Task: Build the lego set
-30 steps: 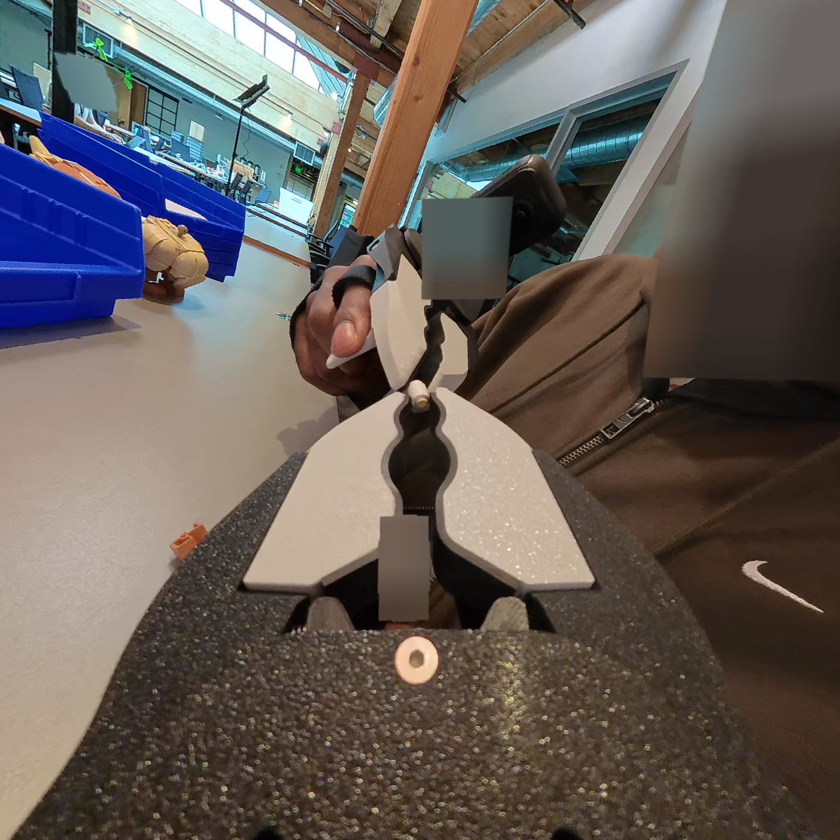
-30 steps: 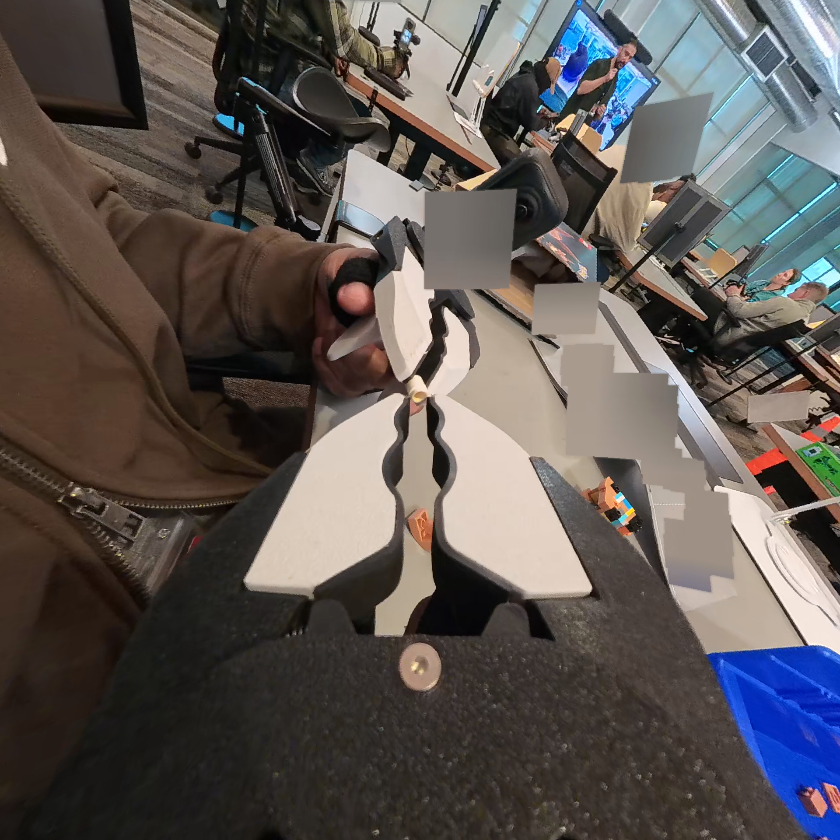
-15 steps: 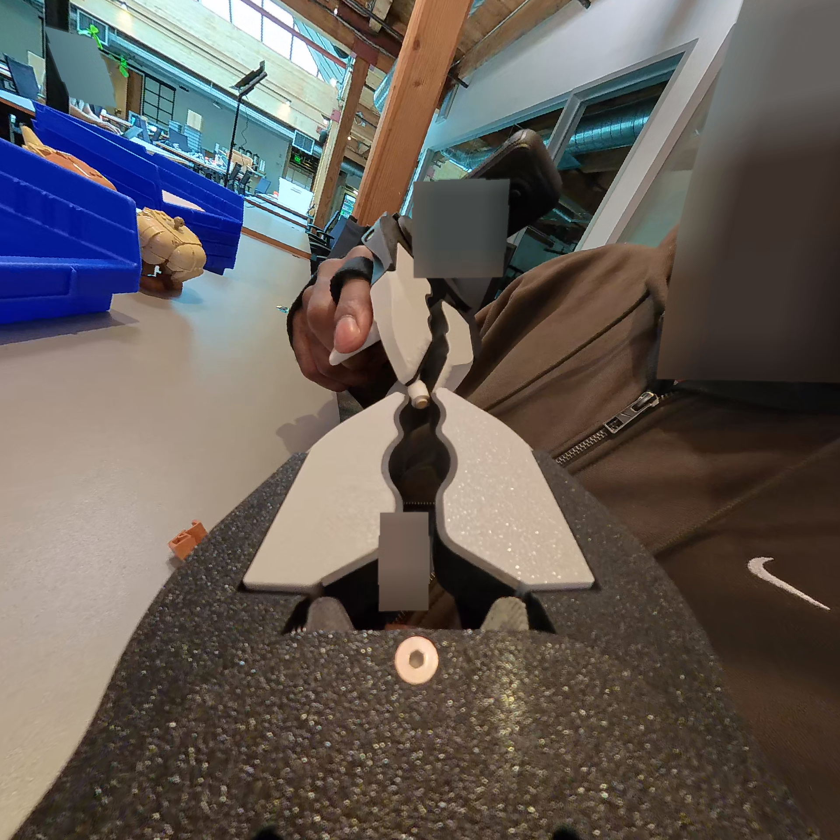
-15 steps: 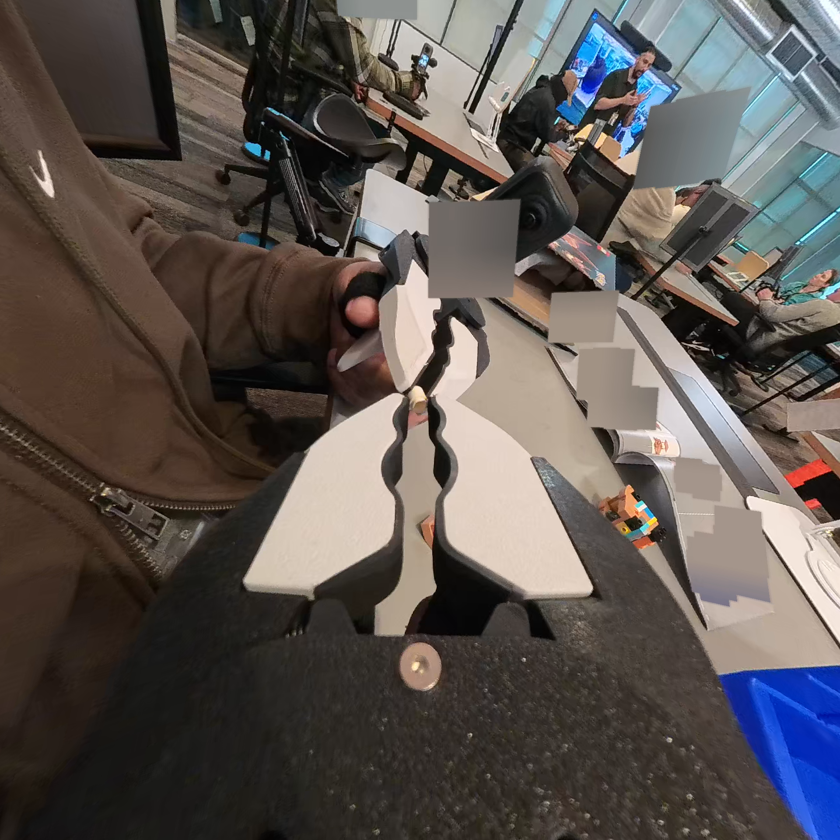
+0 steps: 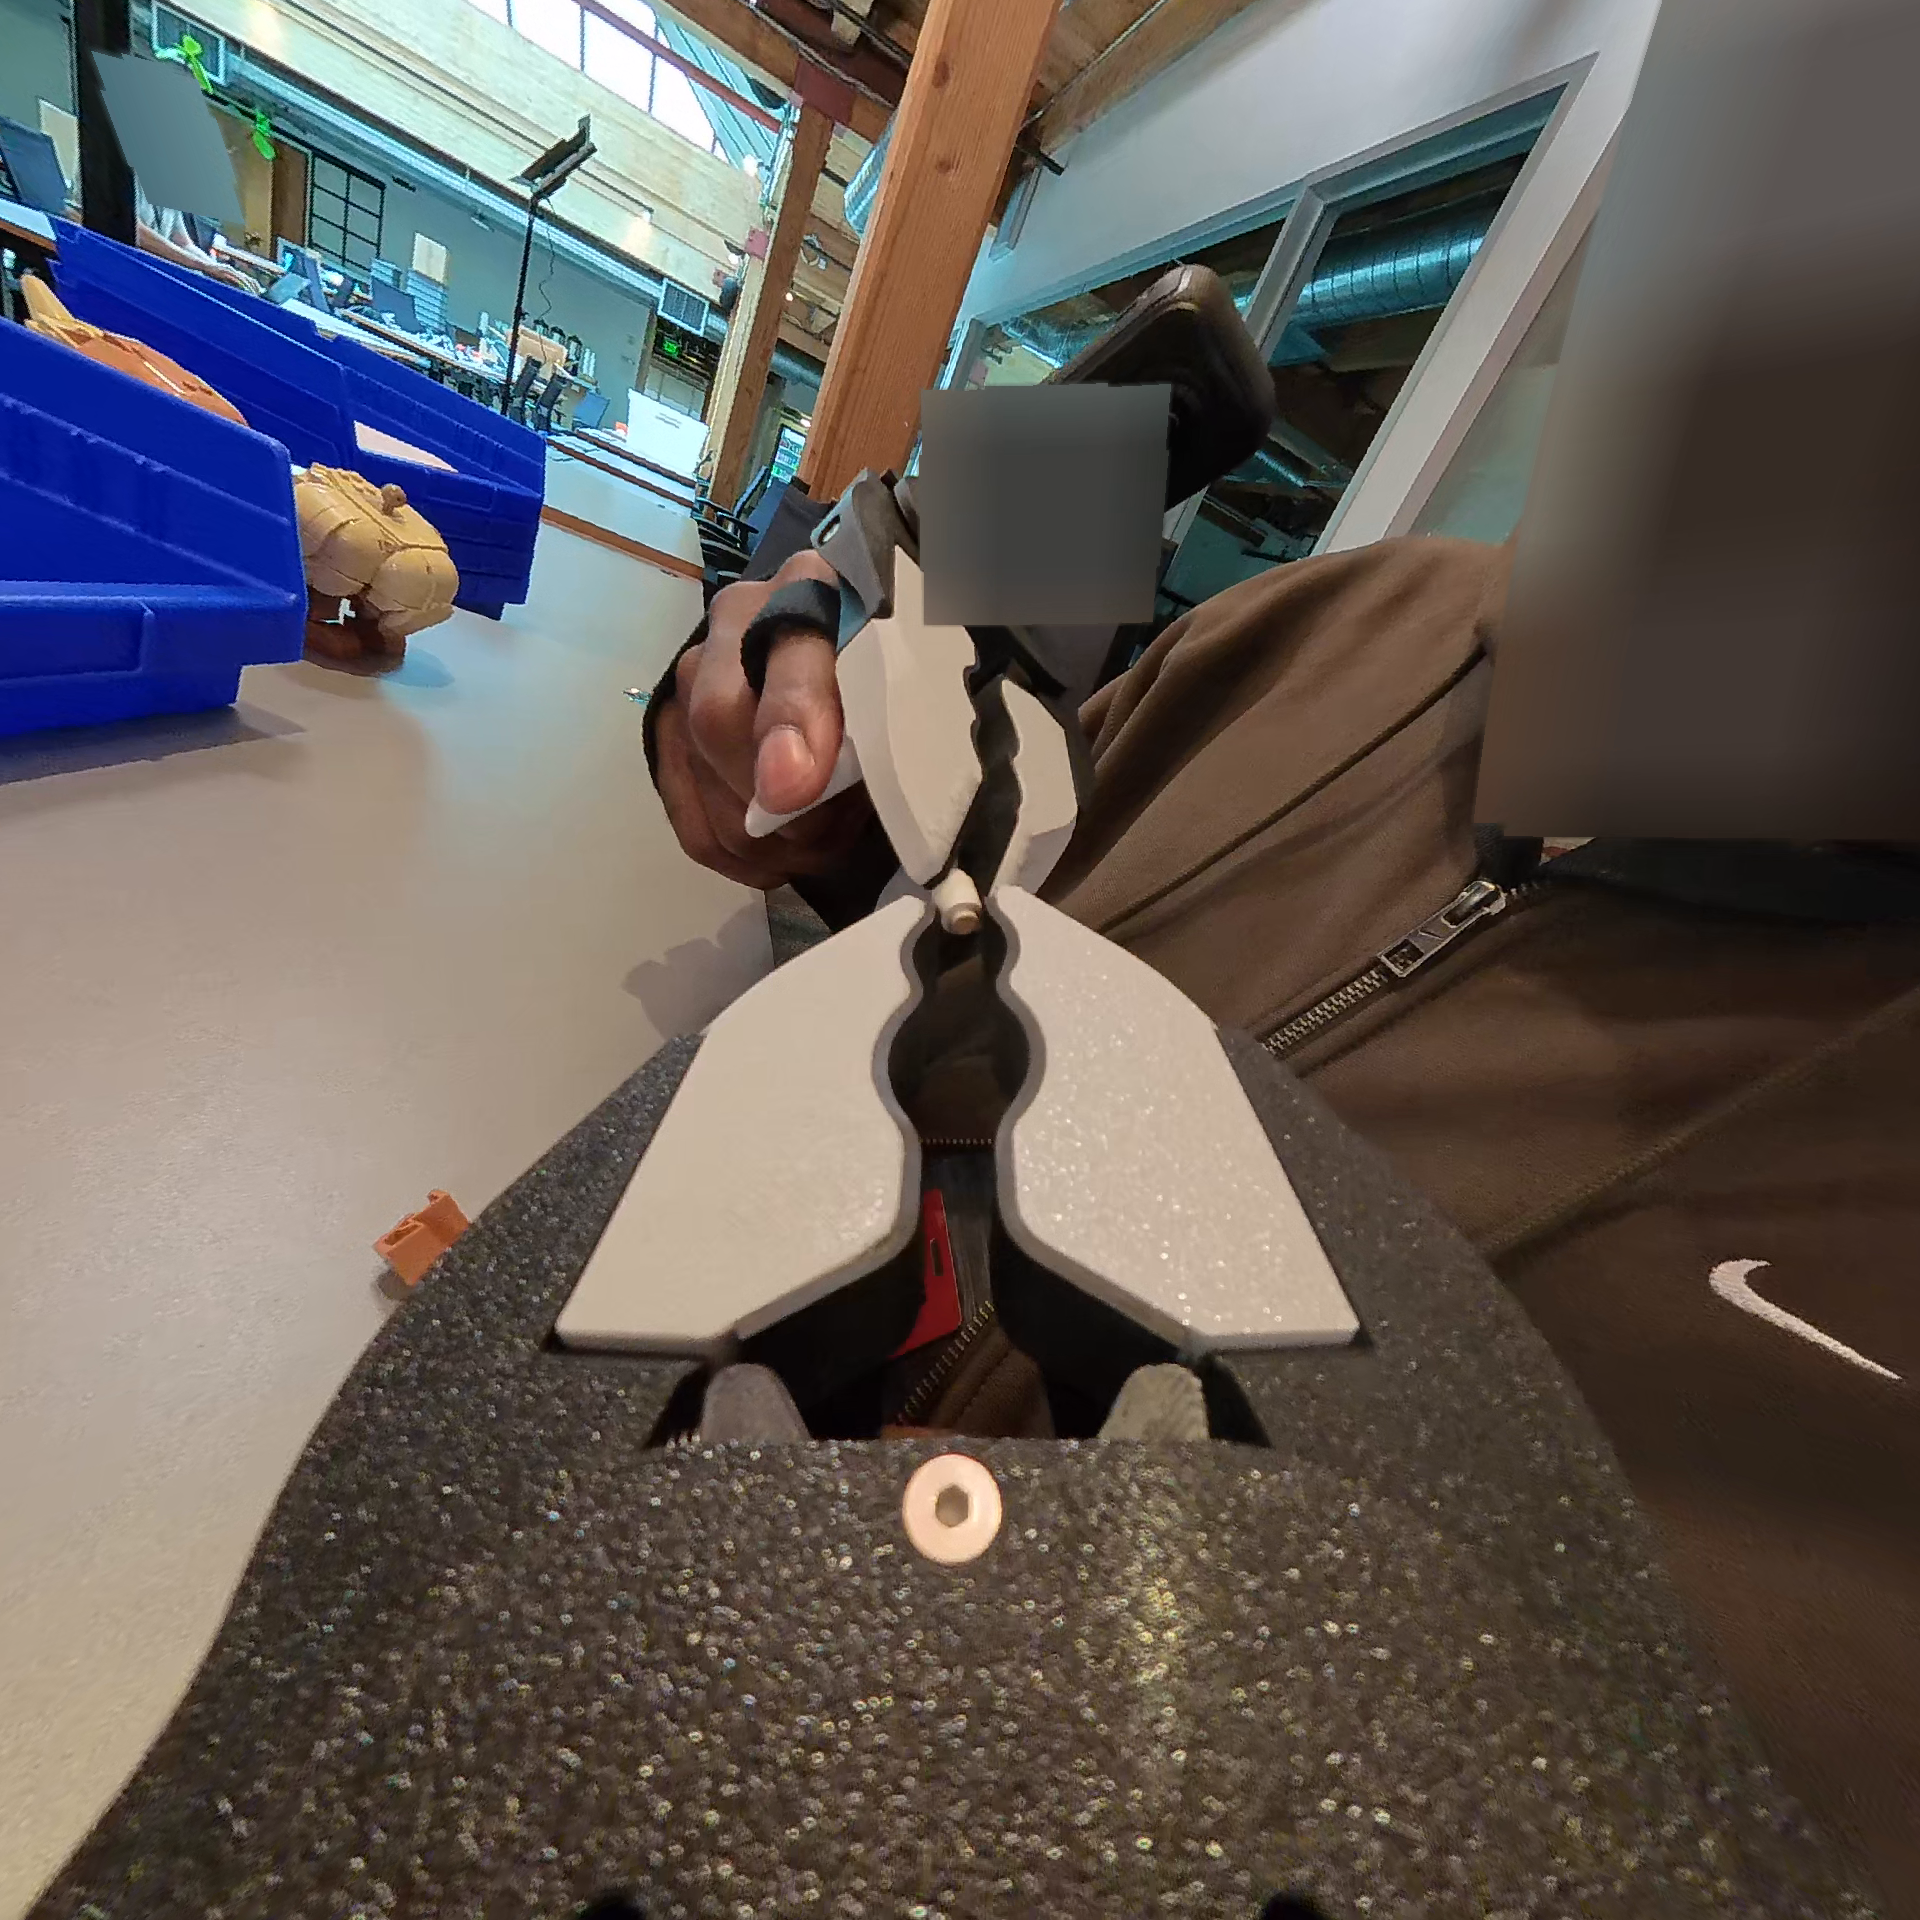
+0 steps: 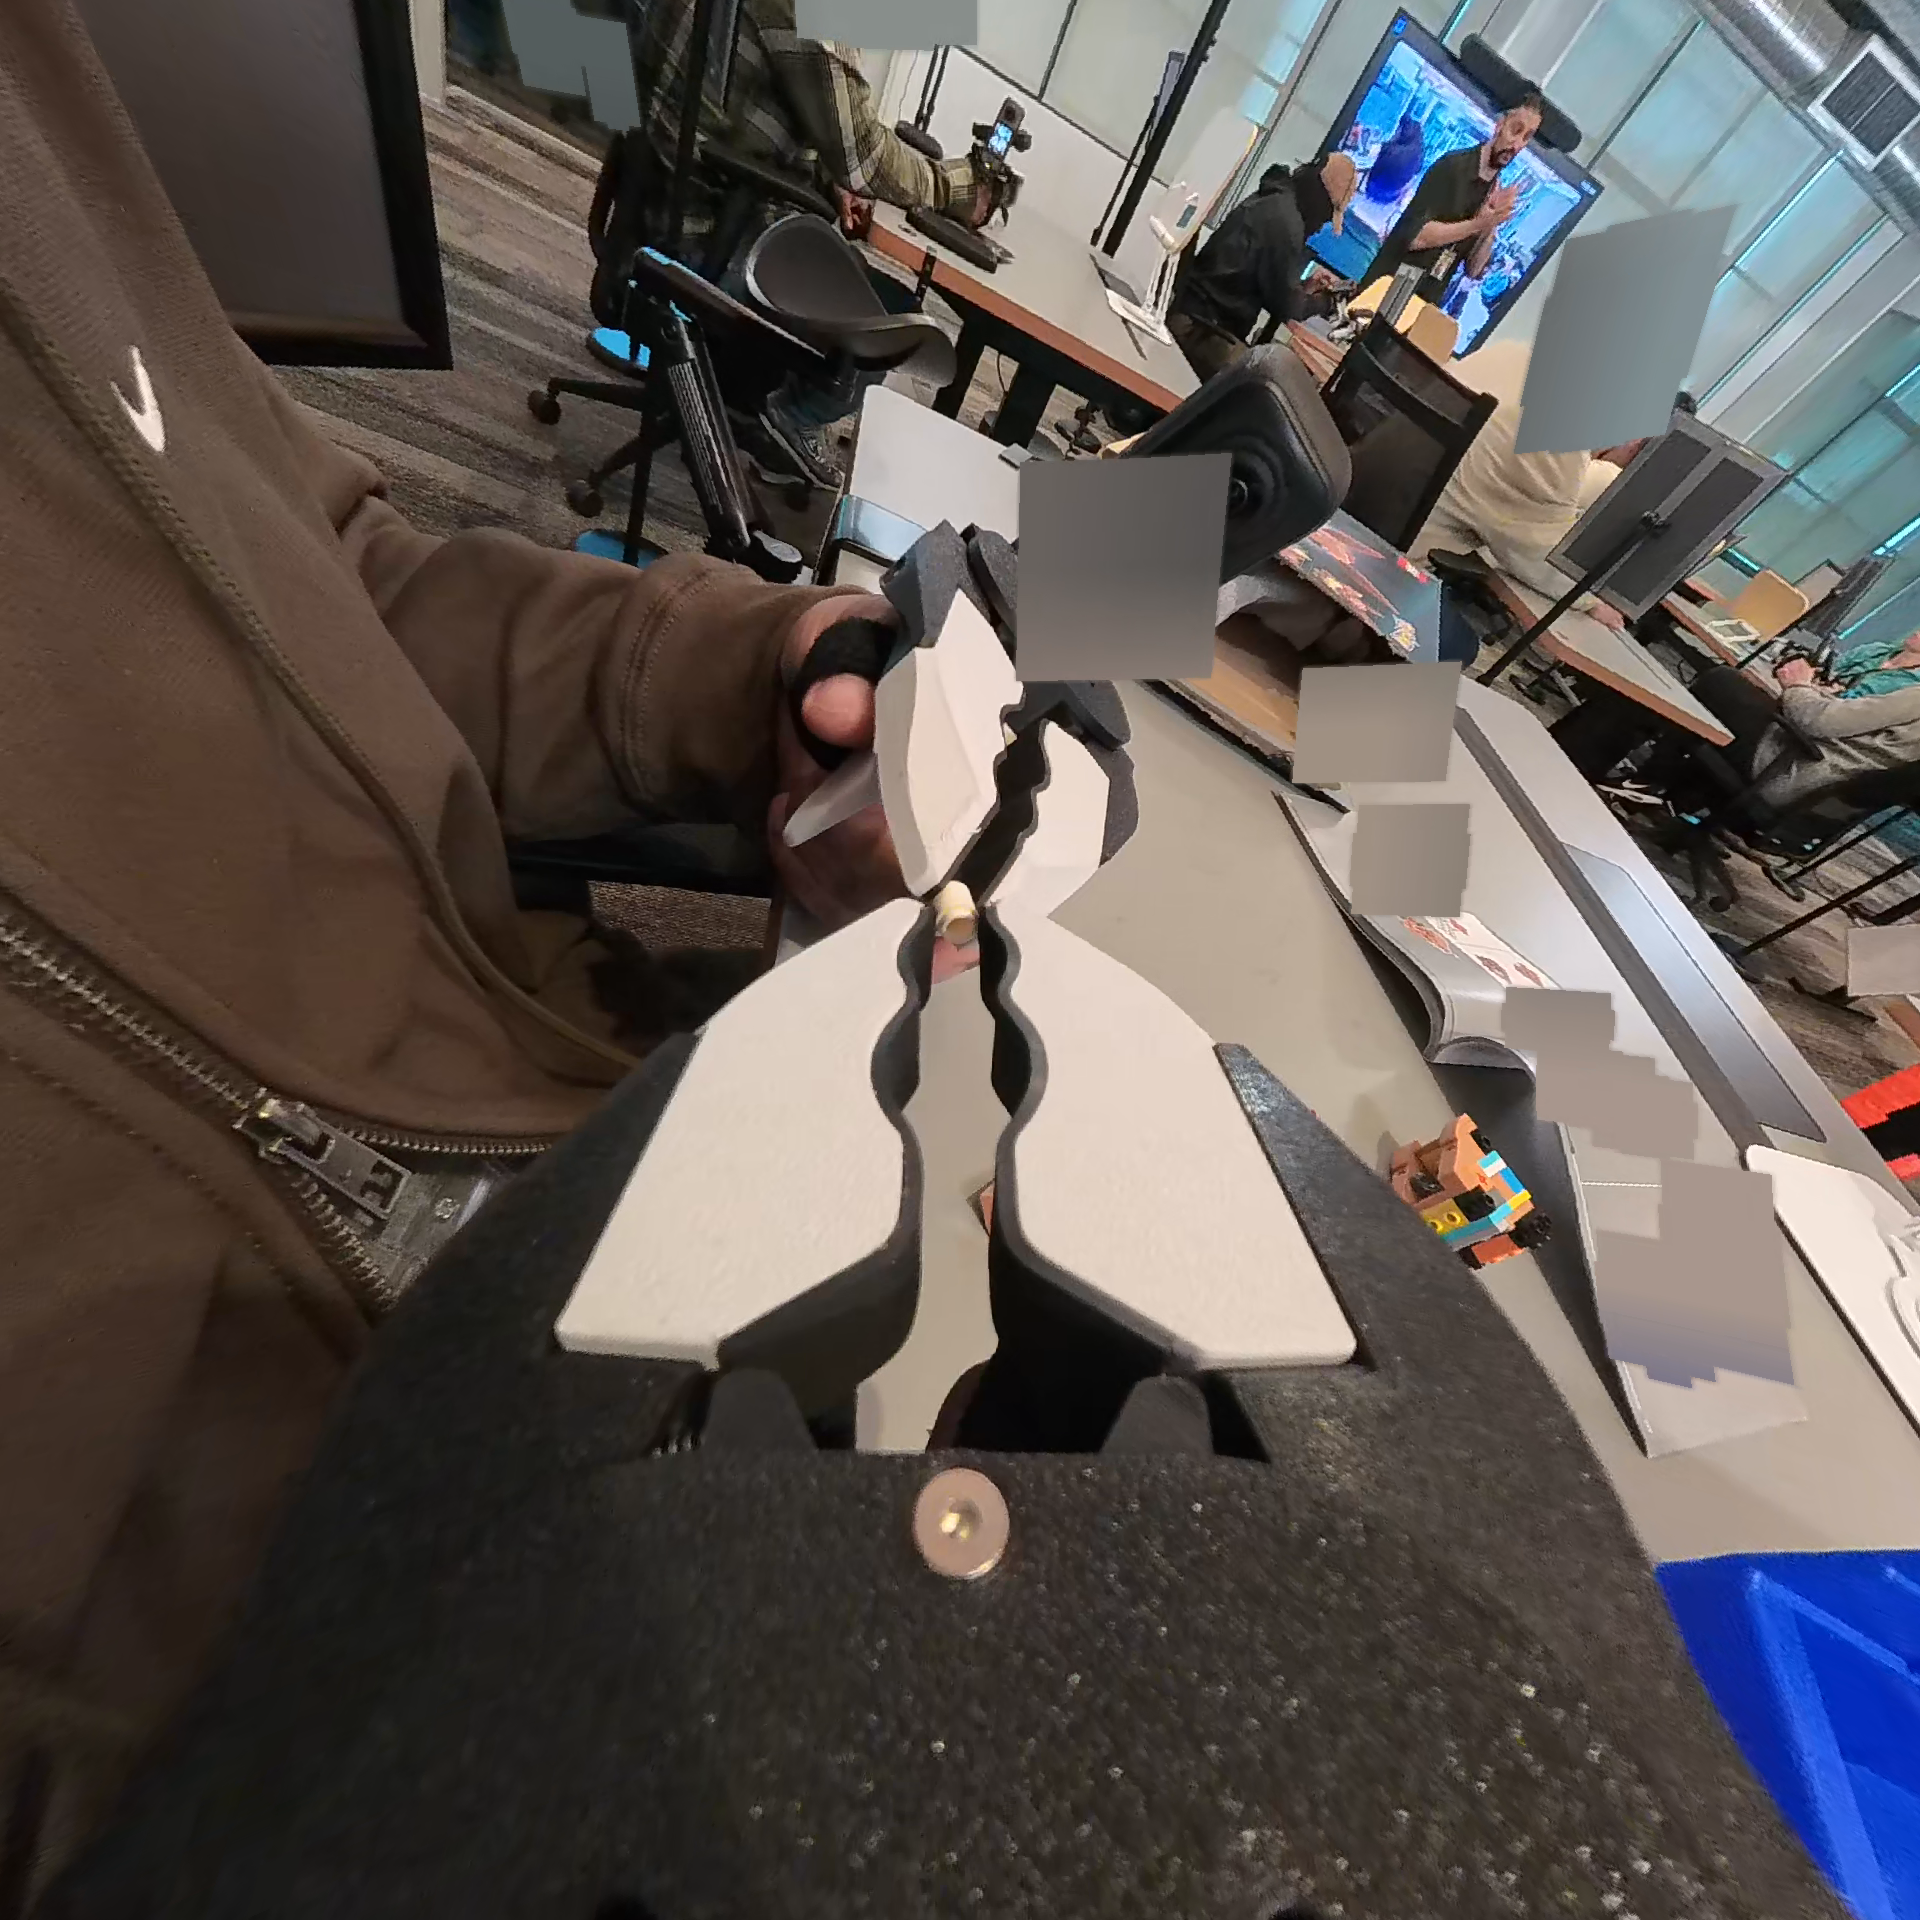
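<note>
My two grippers meet tip to tip in the air in front of a person in a brown zip jacket. A small cream peg (image 5: 958,906) sits between both pairs of tips; it also shows in the right wrist view (image 6: 954,912). My left gripper (image 5: 961,925) is closed narrowly on the near end of the peg. My right gripper (image 6: 954,930) is closed on the peg from the other side. Each gripper shows in the other's view, held by a hand (image 5: 748,748). A small orange-brown brick (image 5: 421,1236) lies on the grey table (image 5: 260,935) to the left.
Blue bins (image 5: 135,540) and a tan lego model (image 5: 374,551) stand at the far left. In the right wrist view, a small colourful lego build (image 6: 1470,1195) and an open booklet (image 6: 1475,966) lie at the right, with a blue bin (image 6: 1808,1704) at the lower right. People sit at desks behind. The tips of both grippers are at nearly the same place.
Both grippers stay tip to tip on the peg. The pair has shifted slightly, and the right wrist view has tilted a little; the grip has not changed.
</note>
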